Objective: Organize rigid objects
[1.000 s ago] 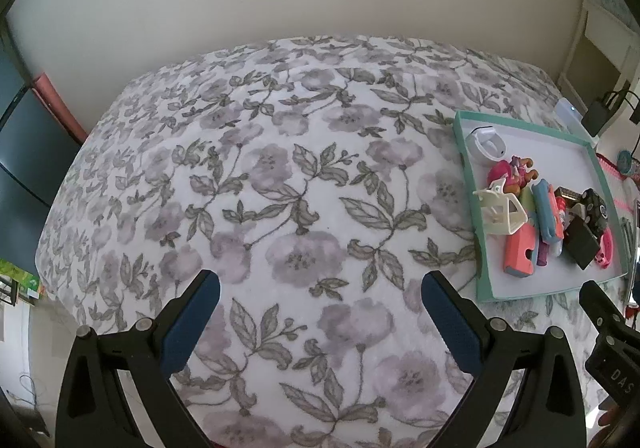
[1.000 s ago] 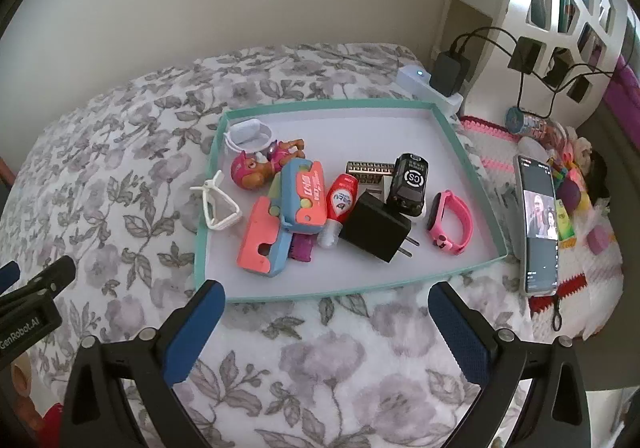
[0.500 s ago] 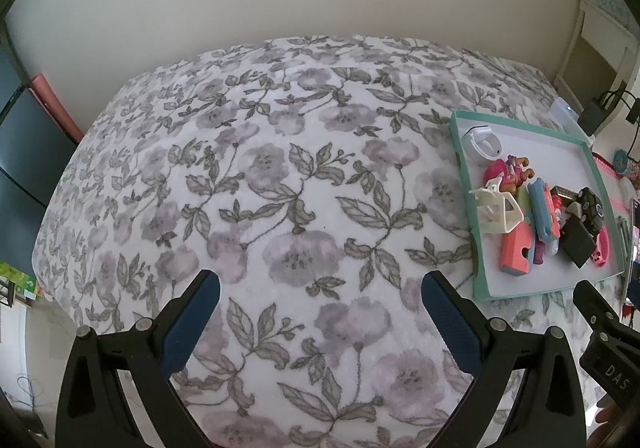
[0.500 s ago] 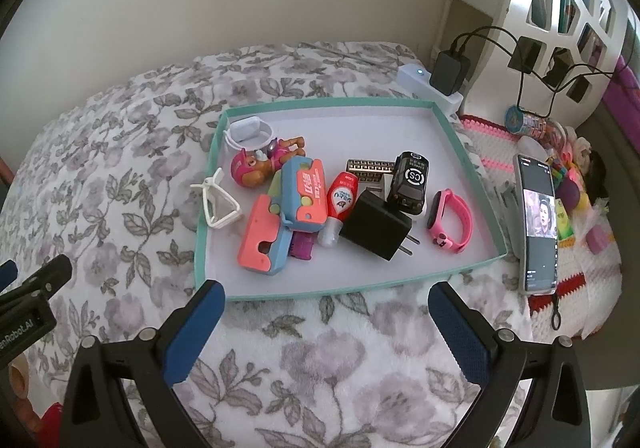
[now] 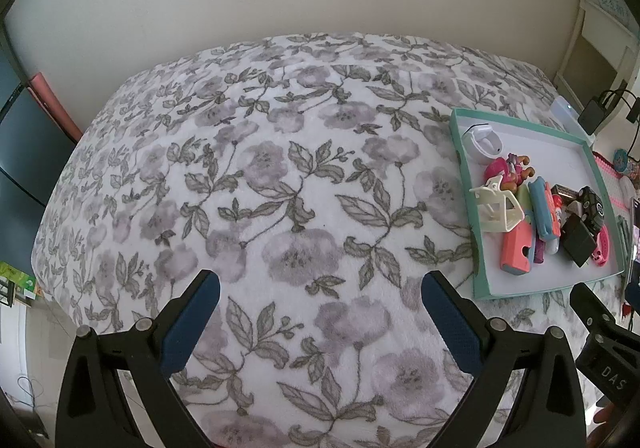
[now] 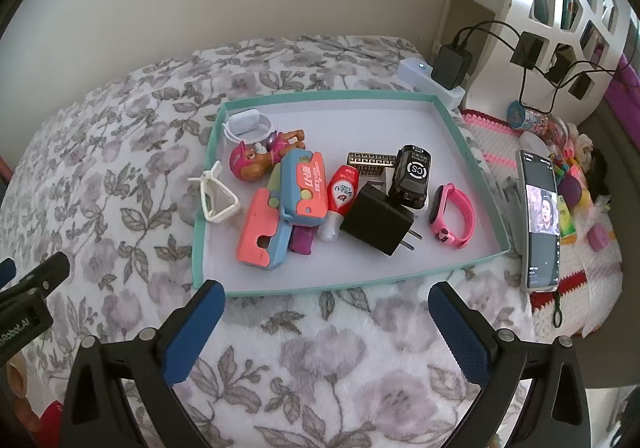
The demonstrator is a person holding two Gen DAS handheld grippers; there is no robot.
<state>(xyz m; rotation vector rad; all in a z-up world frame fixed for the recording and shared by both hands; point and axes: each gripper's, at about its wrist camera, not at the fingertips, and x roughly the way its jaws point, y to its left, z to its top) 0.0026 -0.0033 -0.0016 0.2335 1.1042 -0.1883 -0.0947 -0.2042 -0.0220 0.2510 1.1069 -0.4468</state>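
Slightly shifted since a second ago: in the left wrist view the tray (image 5: 464, 168) sits a little further left and lower in frame; in the right wrist view it is almost unchanged. Left gripper (image 5: 320, 300) hovers over bare floral bedspread (image 5: 280, 188), jaws wide open, nothing between them. Right gripper (image 6: 326, 308) hovers just short of the tray's near rim, jaws wide open, empty.

Teal-rimmed tray lies on the bed, holding a clustered pile: pink pup figure (image 6: 250, 164), blue-and-coral toy blaster (image 6: 288, 208), red-and-white tube (image 6: 340, 200), black wall charger (image 6: 378, 220), black toy car (image 6: 412, 180), pink wristband (image 6: 454, 216), white earbud case (image 6: 248, 124). White plastic frame piece (image 6: 216, 194) overhangs the tray's left rim.

Right view only: lit smartphone (image 6: 540, 224) propped beside the tray's right edge, power strip (image 6: 432, 80) beyond the tray.
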